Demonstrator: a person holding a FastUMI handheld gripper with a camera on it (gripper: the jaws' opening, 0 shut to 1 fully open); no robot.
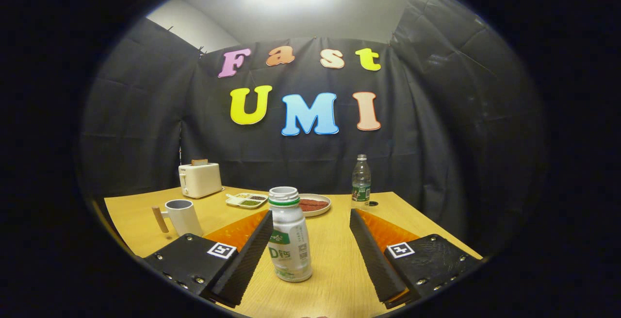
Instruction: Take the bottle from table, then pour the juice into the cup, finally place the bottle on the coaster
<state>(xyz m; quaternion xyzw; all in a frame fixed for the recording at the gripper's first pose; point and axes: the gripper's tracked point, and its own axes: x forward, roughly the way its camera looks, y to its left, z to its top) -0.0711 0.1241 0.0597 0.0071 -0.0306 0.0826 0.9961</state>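
Two fingers of tongs (310, 240) spread apart over near edge of wooden table (339, 269), nothing clamped. White bottle (289, 235) with green band stands upright between them, just beside left finger, clear gap to right finger; contact with left unclear. White cup (181, 217) with wooden handle beyond left finger, near left table edge. Toaster (199, 179) at far left corner. Sectioned dish (246, 200) and round plate (314, 205) along far edge. Clear water bottle (361, 183) upright at far right.
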